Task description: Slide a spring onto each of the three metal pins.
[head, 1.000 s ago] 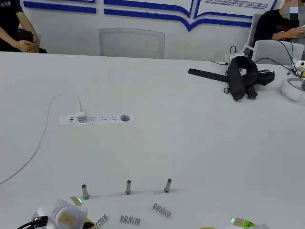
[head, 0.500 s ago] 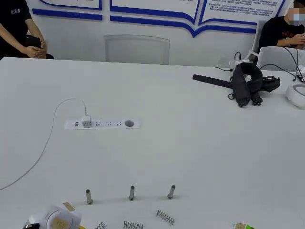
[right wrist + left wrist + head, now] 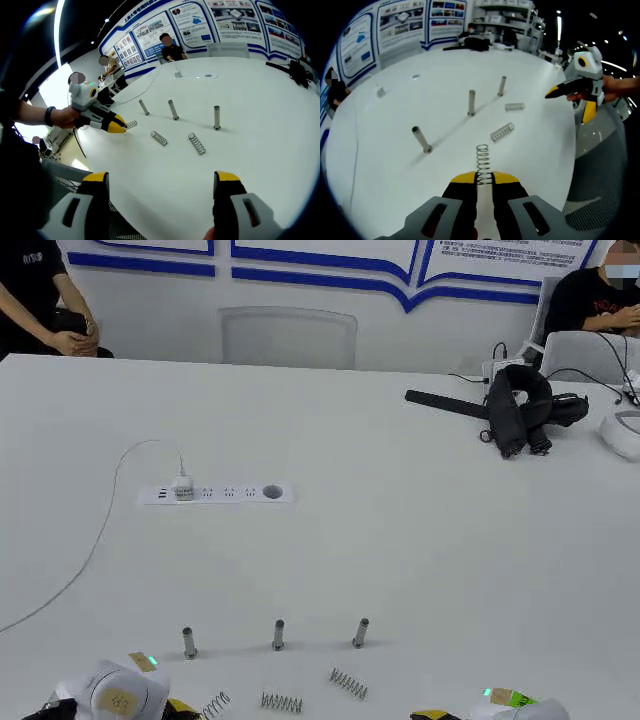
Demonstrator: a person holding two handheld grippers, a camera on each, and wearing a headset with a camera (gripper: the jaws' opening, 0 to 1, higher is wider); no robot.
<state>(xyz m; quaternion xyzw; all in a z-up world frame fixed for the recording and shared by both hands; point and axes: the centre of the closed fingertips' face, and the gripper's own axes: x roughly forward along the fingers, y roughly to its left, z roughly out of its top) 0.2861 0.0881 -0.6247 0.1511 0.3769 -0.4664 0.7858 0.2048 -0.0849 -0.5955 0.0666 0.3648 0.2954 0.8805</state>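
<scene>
Three metal pins stand upright in a row: left pin [image 3: 189, 642], middle pin [image 3: 278, 634], right pin [image 3: 361, 632]. All three are bare. In front of them lie the middle spring [image 3: 281, 702] and the right spring [image 3: 348, 683]. My left gripper [image 3: 483, 176] is shut on the near end of the left spring [image 3: 482, 159], which rests on the table just before the left pin [image 3: 422, 139]. My right gripper [image 3: 160, 180] is open with nothing between its fingers, short of the right spring [image 3: 196, 143] and the right pin [image 3: 216, 117].
A white power strip [image 3: 215, 494] with a cable lies mid-table. A black headset and strap [image 3: 515, 408] sit at the far right. People sit at the far corners, and a grey chair [image 3: 288, 337] stands behind the white table [image 3: 400, 540].
The head camera has shifted a little. Pins and springs have kept their places. Both grippers stay low at the table's near edge.
</scene>
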